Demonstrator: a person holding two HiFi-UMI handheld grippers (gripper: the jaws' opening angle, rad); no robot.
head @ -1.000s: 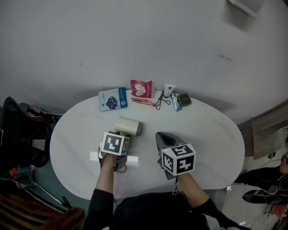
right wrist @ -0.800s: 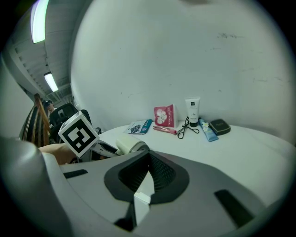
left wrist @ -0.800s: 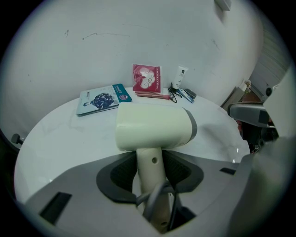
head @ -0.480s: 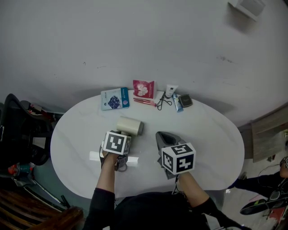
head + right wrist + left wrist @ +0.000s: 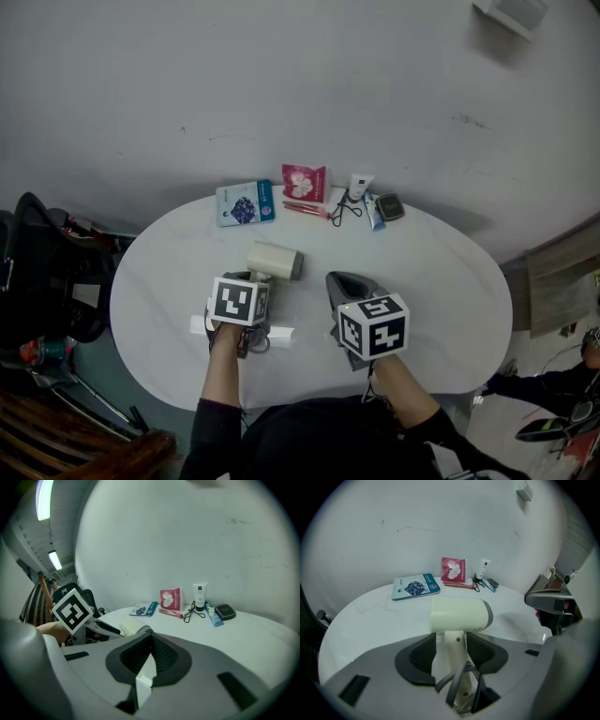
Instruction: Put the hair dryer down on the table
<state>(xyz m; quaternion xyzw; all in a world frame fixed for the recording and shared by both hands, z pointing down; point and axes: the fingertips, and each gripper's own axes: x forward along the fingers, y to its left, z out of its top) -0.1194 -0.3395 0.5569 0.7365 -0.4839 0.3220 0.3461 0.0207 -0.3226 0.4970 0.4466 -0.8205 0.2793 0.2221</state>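
Note:
A cream hair dryer (image 5: pixel 273 261) lies on the white oval table (image 5: pixel 441 281), its barrel pointing right and its handle toward me. My left gripper (image 5: pixel 253 279) straddles that handle. In the left gripper view the hair dryer (image 5: pixel 459 615) has its handle between the black pads (image 5: pixel 419 656), which are opening, and a sliver of table shows beside it. Its grey cord (image 5: pixel 457 686) loops down between the jaws. My right gripper (image 5: pixel 351 283) hovers just right of the dryer. Its jaws stand together in the right gripper view, where the right gripper (image 5: pixel 150 644) holds nothing.
Along the table's far edge lie a blue packet (image 5: pixel 246 202), a red packet (image 5: pixel 306 182), a black eyelash curler (image 5: pixel 341 208), a white tube (image 5: pixel 357 187), a blue tube (image 5: pixel 371 213) and a dark compact (image 5: pixel 387 206). A black chair (image 5: pixel 37 272) stands at the left.
The head view has shifted slightly. The hair dryer stays on the table and both grippers keep their places.

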